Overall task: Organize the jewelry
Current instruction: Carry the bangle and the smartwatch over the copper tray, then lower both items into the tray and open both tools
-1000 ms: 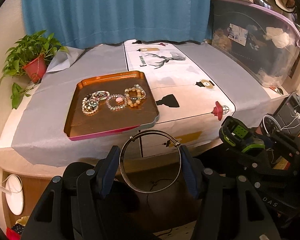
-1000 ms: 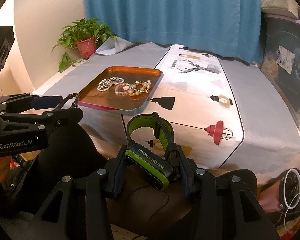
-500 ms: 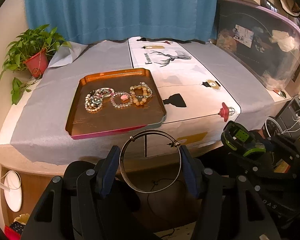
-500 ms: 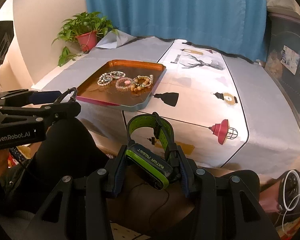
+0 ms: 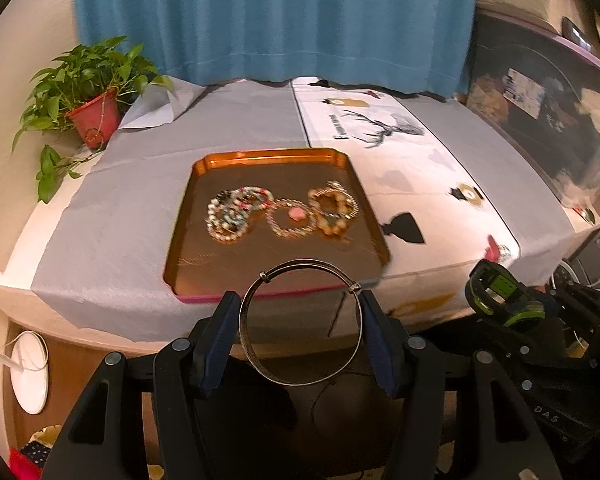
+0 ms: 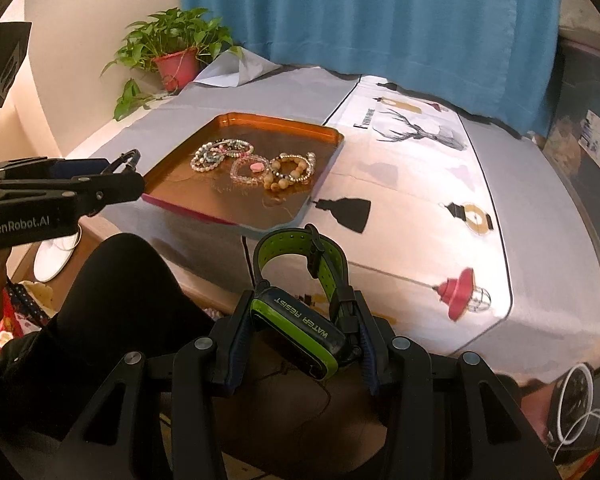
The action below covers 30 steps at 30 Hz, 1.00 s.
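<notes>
The left tongs were clamped on a thin metal bangle, its hoop held upright between the blue pads. The right tongs were gripped on a black-and-green watch, its case pinched crosswise and its strap looping up above the pads.

Over the last second both tongs had been carried in toward the bench, and neither grip had altered. The orange tray, which had lain farther off, was now seen larger and just beyond the top of the bangle. The carry was therefore judged to be nearly over, with the setting-down of both pieces still to be done.

On the tray, three clusters of beaded bracelets were laid in a row across the middle, touching one another. The near part of the tray was left bare, and room for the bangle and the watch was judged to be there.

The tray's raised near rim was judged to be the one obstacle to be cleared. A potted plant was stood well apart at the far left corner, and a dark storage bin along the right side; neither was in the path. A printed cloth was spread just beside the tray.
</notes>
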Available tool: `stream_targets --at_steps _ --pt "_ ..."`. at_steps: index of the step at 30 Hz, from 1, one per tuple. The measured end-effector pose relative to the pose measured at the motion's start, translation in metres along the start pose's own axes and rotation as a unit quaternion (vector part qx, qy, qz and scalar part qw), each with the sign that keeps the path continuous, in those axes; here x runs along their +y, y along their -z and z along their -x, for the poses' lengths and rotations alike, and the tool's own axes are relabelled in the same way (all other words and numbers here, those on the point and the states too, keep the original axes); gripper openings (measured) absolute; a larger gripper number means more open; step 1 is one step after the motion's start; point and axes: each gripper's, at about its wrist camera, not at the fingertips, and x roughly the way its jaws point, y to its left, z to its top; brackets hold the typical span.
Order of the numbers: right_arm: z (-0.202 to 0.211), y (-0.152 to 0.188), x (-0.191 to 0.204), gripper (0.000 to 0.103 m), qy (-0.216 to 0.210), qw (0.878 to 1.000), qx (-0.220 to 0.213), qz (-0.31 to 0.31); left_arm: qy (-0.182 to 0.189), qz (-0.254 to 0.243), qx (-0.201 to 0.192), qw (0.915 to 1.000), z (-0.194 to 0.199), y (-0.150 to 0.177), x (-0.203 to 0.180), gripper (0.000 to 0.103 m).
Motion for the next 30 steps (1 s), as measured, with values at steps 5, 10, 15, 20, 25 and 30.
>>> stream_targets --at_steps 5,10,15,20,25,30 --pt "-0.022 -0.024 0.001 0.047 -0.003 1.0 0.006 0.005 -0.009 0.009 -0.002 0.9999 -0.017 -0.018 0.018 0.055" --pt "-0.049 -0.057 0.002 0.047 -0.012 1.0 0.004 0.01 -0.015 0.019 -0.009 0.9997 -0.039 -0.048 0.039 0.055" --pt "-0.075 -0.091 0.003 0.047 -0.015 1.0 -0.006 0.019 -0.022 0.024 -0.018 0.9993 -0.06 -0.077 0.054 0.055" --pt "-0.104 -0.123 0.001 0.047 -0.016 1.0 -0.014 0.022 -0.022 0.023 -0.021 0.9993 -0.087 -0.1 0.06 0.056" --pt "-0.137 -0.145 0.001 0.047 -0.023 0.999 -0.008 0.024 -0.019 0.026 -0.007 0.9994 -0.122 -0.114 0.064 0.056" --pt "-0.169 -0.16 0.003 0.047 -0.029 0.999 0.002 0.027 -0.025 0.033 0.015 0.999 -0.158 -0.124 0.072 0.056"
